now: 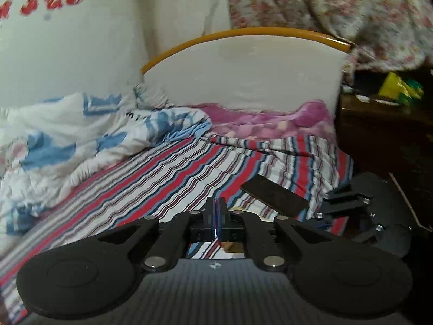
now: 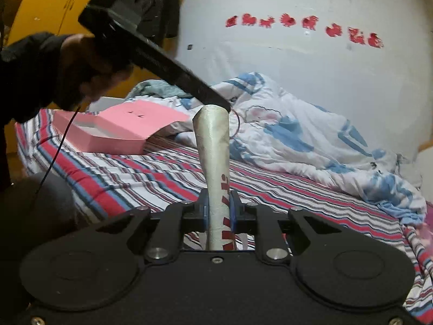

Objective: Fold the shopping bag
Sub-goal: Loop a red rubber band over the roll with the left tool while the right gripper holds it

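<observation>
Right tool (image 2: 219, 211): clenched on the shopping bag (image 2: 215, 162), which is gathered into a narrow, cream-coloured column with red print. The bag stands up from between the blue pads and hangs in the air above the bed, touching no bedding that the views show.

Left tool (image 2: 224, 107): in the right wrist view its tip meets the top end of the bag column. In its own view (image 1: 216, 208) the jaws stand fully closed with only a thin sliver between the pads; whether that sliver is bag material or only a thin handle loop cannot be told. A person's hand (image 2: 89, 65) carries this tool.

Surroundings: striped sheet (image 2: 135, 173) beneath, a rumpled blue-and-white duvet (image 2: 311, 140) to the right of it, a pink box (image 2: 119, 127) lying on the sheet to the far left.

Risks, as judged:
- The upper hold appears slight. If the two tools pull apart, the top end may slip free and the column flop over, loosening the fold.
- The bag is stretched between two points only; any twist of either wrist may skew the creases.
- Laying it down towards the duvet risks an uneven surface and a crooked fold; the flat striped area looks safer.
- The thin cord hanging from the hand could snag.
</observation>
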Available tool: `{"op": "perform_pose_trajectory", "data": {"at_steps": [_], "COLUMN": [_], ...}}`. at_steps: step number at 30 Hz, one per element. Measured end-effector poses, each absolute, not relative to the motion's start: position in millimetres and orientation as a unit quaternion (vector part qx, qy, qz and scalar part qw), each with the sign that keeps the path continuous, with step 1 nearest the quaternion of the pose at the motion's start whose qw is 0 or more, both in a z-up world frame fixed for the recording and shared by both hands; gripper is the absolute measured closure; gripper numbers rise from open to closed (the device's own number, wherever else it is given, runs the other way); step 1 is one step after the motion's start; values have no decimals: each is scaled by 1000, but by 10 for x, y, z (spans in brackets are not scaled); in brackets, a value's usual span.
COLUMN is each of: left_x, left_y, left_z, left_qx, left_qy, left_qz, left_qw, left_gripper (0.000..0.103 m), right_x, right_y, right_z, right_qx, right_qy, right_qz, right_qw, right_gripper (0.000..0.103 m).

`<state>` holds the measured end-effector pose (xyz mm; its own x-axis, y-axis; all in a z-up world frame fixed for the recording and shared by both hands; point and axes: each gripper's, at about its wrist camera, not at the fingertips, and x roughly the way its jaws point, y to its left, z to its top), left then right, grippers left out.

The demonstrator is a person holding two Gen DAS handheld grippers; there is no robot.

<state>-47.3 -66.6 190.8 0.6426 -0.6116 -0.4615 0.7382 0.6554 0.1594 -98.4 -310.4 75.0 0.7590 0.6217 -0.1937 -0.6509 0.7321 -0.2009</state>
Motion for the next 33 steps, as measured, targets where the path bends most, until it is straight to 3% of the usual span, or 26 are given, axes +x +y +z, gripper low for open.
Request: {"op": "perform_pose_trajectory", "data": {"at_steps": [12,33], "left_x": [-1016,-1112], "left_y": [-704,-673], "left_z": [1976,1909], "left_qx": [251,263], "left_qy": [177,173], "left_qz": [-383,-350], "left_qw": [871,883], "left_gripper": [102,102], "right_x": [-1202,-1101], "right_y": [-3005,-3306], "right_z": [821,586], "right_qx": [-151,104], "right_qy": [35,22], "right_qz": [339,397], "right_qw": [928,912], "right_gripper": [89,89]}}
